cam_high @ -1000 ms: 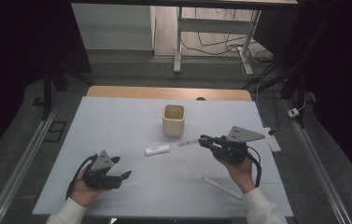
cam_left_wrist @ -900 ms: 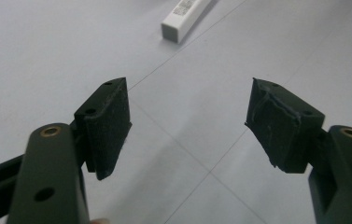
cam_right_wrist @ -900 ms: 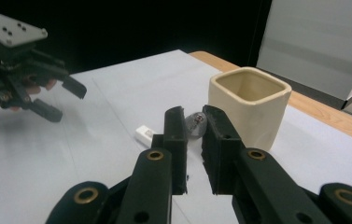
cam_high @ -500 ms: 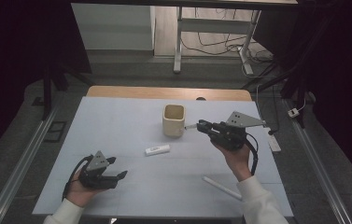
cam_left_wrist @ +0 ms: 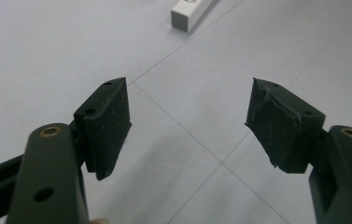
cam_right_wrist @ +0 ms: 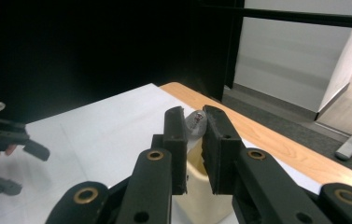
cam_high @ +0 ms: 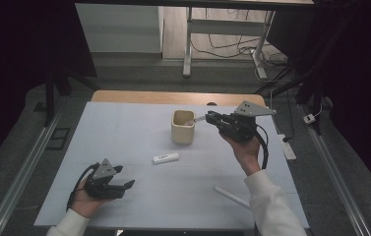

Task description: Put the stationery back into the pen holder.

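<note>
A cream cup (cam_high: pixel 182 130) stands upright at the middle back of the white table sheet (cam_high: pixel 124 128). My right gripper (cam_high: pixel 208 117) hovers level just right of the cup's rim, shut on a small pale stick-like item (cam_high: pixel 199 118) whose tip reaches over the cup's mouth. In the right gripper view that item (cam_right_wrist: pixel 195 124) is pinched between the jaws of the right gripper (cam_right_wrist: pixel 193 116), with the cup (cam_right_wrist: pixel 196 186) below. My left gripper (cam_high: pixel 125 176) rests at the front left, open, nothing between its jaws (cam_left_wrist: pixel 187 121).
A small white bar (cam_high: pixel 166 158) lies on the sheet in front of the cup, and its end (cam_left_wrist: pixel 192 11) lies ahead of the left jaws. A white stick (cam_high: pixel 231 195) lies at the front right. A wooden table edge (cam_high: pixel 173 97) runs along the back.
The right gripper has risen from the sheet and moved back toward the cup, carrying the pale item. The left gripper has stayed put.
</note>
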A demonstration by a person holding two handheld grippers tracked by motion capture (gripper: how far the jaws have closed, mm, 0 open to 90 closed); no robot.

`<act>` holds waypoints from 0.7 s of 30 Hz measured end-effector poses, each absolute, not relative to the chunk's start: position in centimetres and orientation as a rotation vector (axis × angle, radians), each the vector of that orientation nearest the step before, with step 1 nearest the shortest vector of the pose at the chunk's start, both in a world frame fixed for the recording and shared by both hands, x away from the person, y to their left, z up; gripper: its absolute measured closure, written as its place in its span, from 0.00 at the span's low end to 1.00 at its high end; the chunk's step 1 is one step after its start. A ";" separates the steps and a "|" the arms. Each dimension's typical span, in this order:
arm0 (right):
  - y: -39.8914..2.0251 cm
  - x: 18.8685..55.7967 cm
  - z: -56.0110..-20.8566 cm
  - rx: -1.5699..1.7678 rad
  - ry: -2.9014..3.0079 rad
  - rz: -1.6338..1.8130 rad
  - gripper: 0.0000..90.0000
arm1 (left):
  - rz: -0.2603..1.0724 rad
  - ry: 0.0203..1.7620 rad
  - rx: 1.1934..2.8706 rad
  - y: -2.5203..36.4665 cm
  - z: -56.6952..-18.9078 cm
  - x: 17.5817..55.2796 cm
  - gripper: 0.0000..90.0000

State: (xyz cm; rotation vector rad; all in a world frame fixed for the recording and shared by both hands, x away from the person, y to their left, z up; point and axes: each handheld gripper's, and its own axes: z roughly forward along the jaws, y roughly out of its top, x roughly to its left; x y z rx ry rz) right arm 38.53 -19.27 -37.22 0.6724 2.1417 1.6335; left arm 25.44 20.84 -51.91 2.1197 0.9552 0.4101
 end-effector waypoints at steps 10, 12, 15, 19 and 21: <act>-17.9 40.4 -36.6 0.714 2.158 1.587 0.88 | 0.409 0.956 2.117 21.1 -51.9 25.5 0.33; -17.7 40.7 -36.6 0.712 2.158 1.583 0.88 | 0.408 0.956 2.118 21.1 -52.0 25.5 0.33; -17.5 41.0 -36.8 0.722 2.167 1.569 0.88 | 0.407 0.956 2.119 21.1 -52.0 25.6 0.33; -17.3 41.5 -37.1 0.736 2.176 1.561 0.88 | 0.406 0.959 2.122 21.0 -52.0 25.6 0.33; -17.1 41.7 -37.3 0.735 2.183 1.551 0.88 | 0.407 0.959 2.122 21.0 -52.0 25.6 0.33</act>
